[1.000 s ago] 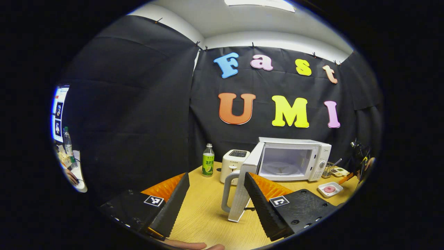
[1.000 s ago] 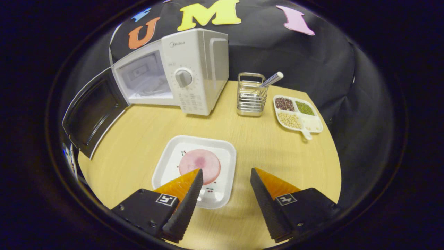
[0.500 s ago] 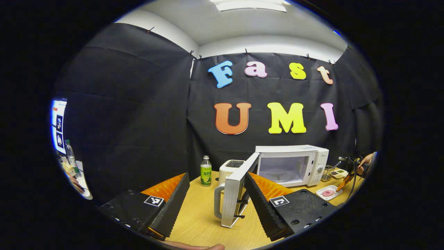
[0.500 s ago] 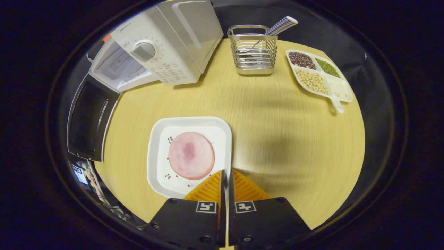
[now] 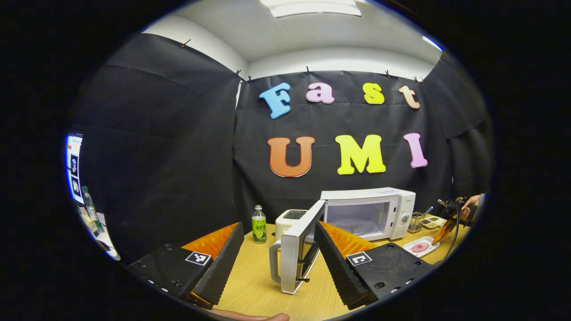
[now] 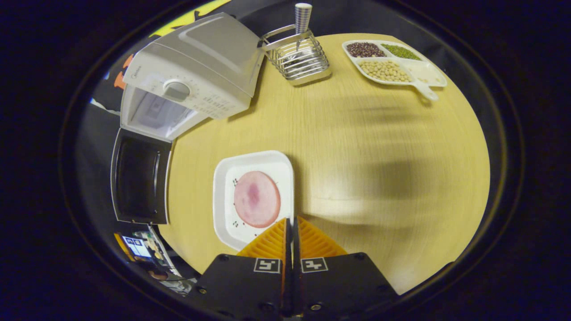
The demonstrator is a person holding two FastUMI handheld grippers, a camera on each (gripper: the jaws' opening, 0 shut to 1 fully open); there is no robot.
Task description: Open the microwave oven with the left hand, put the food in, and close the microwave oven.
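The white microwave stands at the back of the wooden table with its door swung wide open; the door seen from above is dark inside. A pink round slice of food lies on a square white plate. My right gripper is shut on the plate's near right rim. In the left gripper view the plate sits far right with the right gripper over it. My left gripper is open, a little short of the door, holding nothing.
A green-labelled bottle and a white toaster stand left of the microwave. A wire cutlery rack and a divided tray of beans sit at the table's far side. A hand holds the right gripper.
The right gripper closed on the plate's rim and has since risen, the table looking farther below. The left gripper drew back from the open door.
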